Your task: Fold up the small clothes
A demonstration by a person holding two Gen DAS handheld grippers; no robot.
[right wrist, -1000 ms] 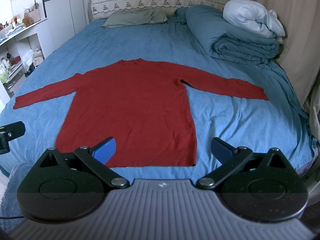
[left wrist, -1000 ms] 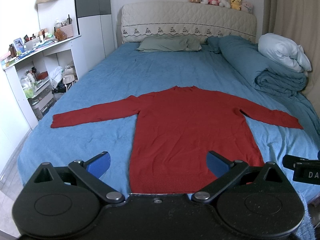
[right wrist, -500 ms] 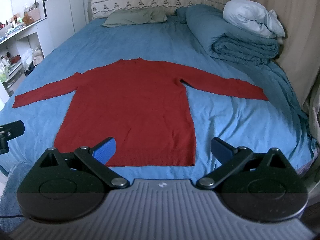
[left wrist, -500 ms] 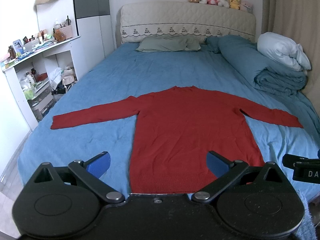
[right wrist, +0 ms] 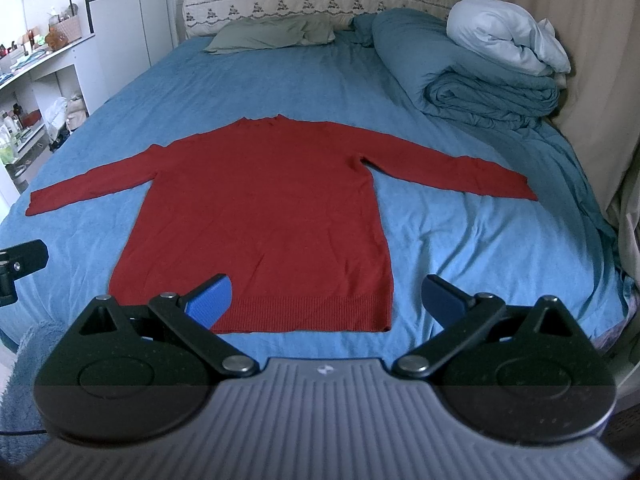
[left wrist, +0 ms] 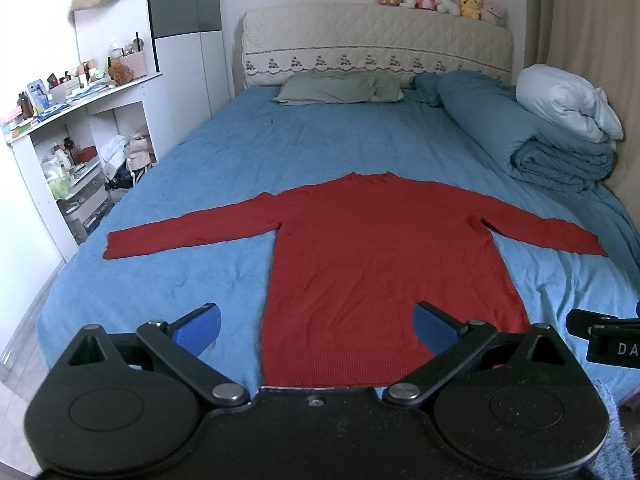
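A red long-sleeved sweater (left wrist: 384,264) lies flat on the blue bed sheet (left wrist: 280,148), hem toward me, both sleeves spread out sideways. It also shows in the right wrist view (right wrist: 264,208). My left gripper (left wrist: 316,326) is open and empty, held above the hem's left part. My right gripper (right wrist: 328,298) is open and empty, above the hem's right part, its left fingertip (right wrist: 212,298) over the hem. Neither gripper touches the cloth.
A rolled teal duvet (left wrist: 532,140) with a white pillow (left wrist: 568,102) lies at the bed's far right. A green pillow (left wrist: 340,88) lies by the headboard (left wrist: 376,48). White shelves (left wrist: 72,128) with clutter stand to the left. A curtain (right wrist: 592,80) hangs on the right.
Both views have drifted very slightly; the sweater lies unchanged and both grippers stay open.
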